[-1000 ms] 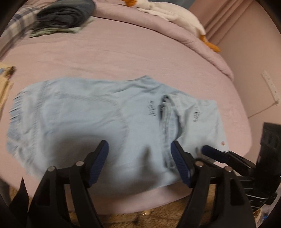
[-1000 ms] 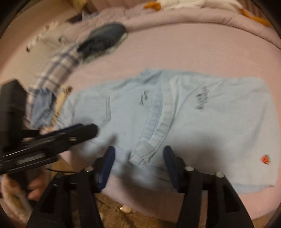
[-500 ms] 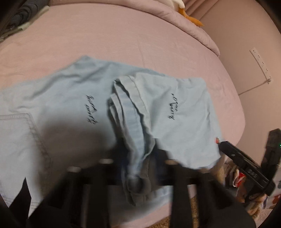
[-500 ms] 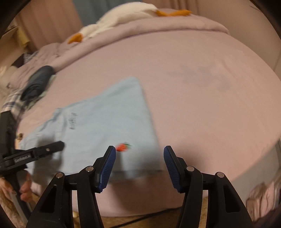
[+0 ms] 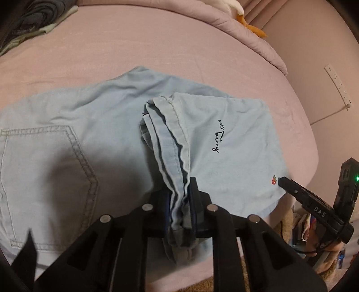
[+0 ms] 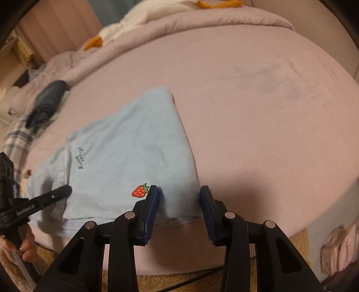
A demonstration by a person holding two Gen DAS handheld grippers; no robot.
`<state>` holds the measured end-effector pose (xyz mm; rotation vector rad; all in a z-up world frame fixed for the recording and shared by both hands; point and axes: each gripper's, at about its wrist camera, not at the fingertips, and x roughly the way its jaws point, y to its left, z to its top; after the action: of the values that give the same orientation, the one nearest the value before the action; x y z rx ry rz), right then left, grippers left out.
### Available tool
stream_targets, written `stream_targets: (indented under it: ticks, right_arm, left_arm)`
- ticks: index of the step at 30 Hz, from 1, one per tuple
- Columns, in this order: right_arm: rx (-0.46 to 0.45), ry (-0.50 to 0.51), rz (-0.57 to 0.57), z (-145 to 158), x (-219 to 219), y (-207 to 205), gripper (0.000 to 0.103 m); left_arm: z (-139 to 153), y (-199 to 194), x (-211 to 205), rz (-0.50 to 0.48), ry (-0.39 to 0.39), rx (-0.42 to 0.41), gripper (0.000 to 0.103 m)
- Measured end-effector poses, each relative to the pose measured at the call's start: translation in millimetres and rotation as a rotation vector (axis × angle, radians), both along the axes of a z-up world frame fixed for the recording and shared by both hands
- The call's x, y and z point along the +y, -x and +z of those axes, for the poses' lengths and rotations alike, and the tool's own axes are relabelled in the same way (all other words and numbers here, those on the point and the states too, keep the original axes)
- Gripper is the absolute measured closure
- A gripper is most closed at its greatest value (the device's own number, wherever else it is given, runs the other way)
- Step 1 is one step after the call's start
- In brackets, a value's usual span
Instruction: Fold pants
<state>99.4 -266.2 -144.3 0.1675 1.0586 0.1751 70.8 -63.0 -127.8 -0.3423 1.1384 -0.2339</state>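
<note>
Light blue denim pants (image 5: 94,139) lie on the pink bed, with a folded-over part (image 5: 226,143) bearing black script and a red strawberry patch (image 6: 140,191). My left gripper (image 5: 180,207) is shut on the bunched hem edge of the fold, at the near side of the bed. My right gripper (image 6: 179,211) is open, its fingers straddling the near right corner of the pants (image 6: 125,161) beside the strawberry. The right gripper also shows in the left wrist view (image 5: 314,206).
The pink bed (image 6: 258,101) has bare sheet to the right of the pants. A dark folded garment (image 6: 48,101) lies at the far left on plaid cloth. A white plush goose (image 6: 139,20) lies at the head. A power strip (image 5: 338,87) hangs on the wall.
My left gripper moved in and shut on the bunched hem. My right gripper swung to the right corner of the pants and lowered around it, still open.
</note>
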Motion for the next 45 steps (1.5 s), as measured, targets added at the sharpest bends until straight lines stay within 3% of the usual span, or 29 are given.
stream_targets:
  ticks: [7,10,13,17,19,24,26,27,30,34,38,42,43,45]
  right_arm:
    - [0.003,0.029,-0.001,-9,10,-7,0.063]
    - [0.007,0.065,0.008,-4,14,-7,0.063]
    - [0.035,0.033,-0.001,10,4,-12,0.063]
    - [-0.048,0.008,0.021,44,-3,-33,0.057]
    - [-0.064,-0.007,0.036,53,-1,-57,0.046]
    - [-0.015,-0.069,0.052,37,9,-113,0.046]
    - [0.015,-0.049,0.046,26,18,-130,0.046]
    - [0.026,-0.035,0.045,20,23,-132,0.047]
    - [0.03,-0.024,0.05,12,29,-132,0.081]
    - [-0.013,0.031,0.015,15,35,-133,0.088]
    - [-0.005,0.02,-0.018,7,35,-142,0.088]
    - [-0.025,0.056,-0.014,19,33,-129,0.088]
    - [-0.03,0.051,-0.011,26,31,-121,0.087]
    - [-0.069,0.039,-0.005,37,25,-103,0.086]
  left_arm:
    - [5,7,2,0.032,-0.036,-0.015,0.07]
    - [5,12,7,0.041,-0.043,-0.015,0.07]
    - [15,18,14,0.055,-0.047,-0.017,0.07]
    - [29,19,17,0.067,0.005,-0.066,0.055]
    - [28,19,13,0.06,0.024,-0.068,0.055]
    - [5,20,-4,0.026,-0.044,-0.012,0.058]
    - [0,23,-8,0.035,-0.101,-0.033,0.066]
    - [1,24,-8,0.043,-0.108,-0.038,0.066]
    - [1,23,-7,0.051,-0.112,-0.034,0.067]
    - [0,26,-2,0.068,-0.095,-0.037,0.068]
    - [3,35,-1,0.076,-0.095,-0.042,0.068]
    - [16,50,20,0.117,-0.032,-0.028,0.068]
    - [21,56,28,0.139,-0.022,-0.038,0.065]
    - [36,70,48,0.208,-0.028,-0.078,0.047]
